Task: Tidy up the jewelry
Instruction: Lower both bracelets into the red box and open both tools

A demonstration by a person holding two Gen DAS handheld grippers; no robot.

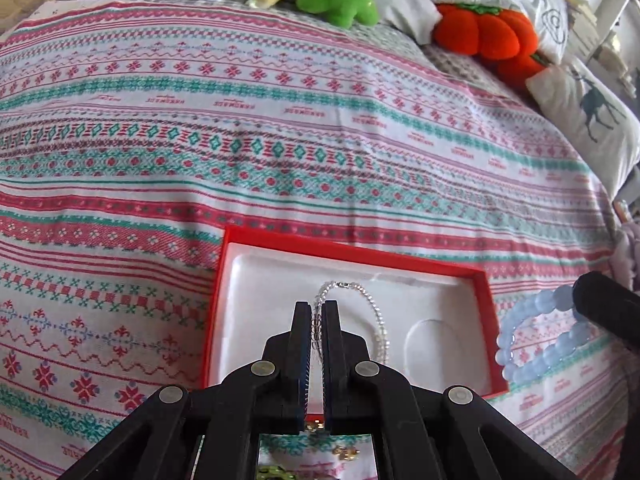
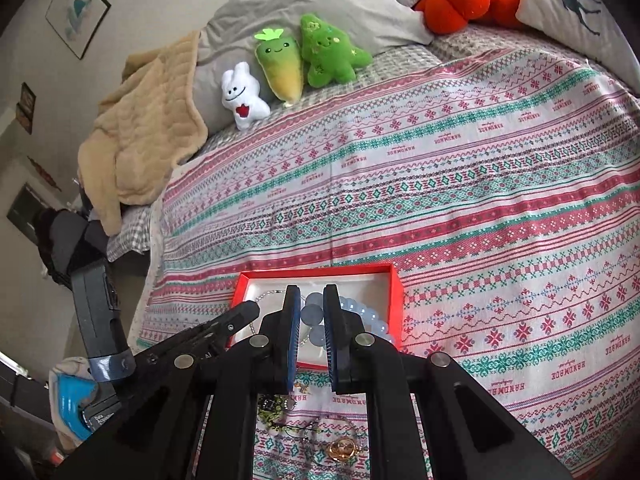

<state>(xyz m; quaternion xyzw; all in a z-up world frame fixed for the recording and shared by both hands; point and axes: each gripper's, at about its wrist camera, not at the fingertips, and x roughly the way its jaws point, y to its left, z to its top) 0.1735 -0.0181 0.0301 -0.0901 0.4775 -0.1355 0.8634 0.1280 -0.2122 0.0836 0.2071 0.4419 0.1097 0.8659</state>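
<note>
A red jewelry box point(image 1: 486, 292) with a white molded liner lies open on the patterned bedspread. My left gripper point(image 1: 318, 307) is shut on a clear beaded bracelet point(image 1: 374, 312) that hangs over the box liner. My right gripper point(image 2: 311, 294) is shut on a pale blue bead bracelet point(image 2: 360, 312) and holds it over the box point(image 2: 396, 300). In the left wrist view the blue bracelet point(image 1: 532, 340) hangs just right of the box. The left gripper's arm point(image 2: 224, 324) shows at the box's left edge in the right wrist view.
Loose jewelry, gold and green pieces point(image 2: 340, 448), lies on the bedspread near the box's front edge. Plush toys point(image 2: 296, 64), an orange pumpkin plush point(image 1: 486, 32) and pillows line the bed's far side. A beige blanket point(image 2: 140, 136) lies at the left.
</note>
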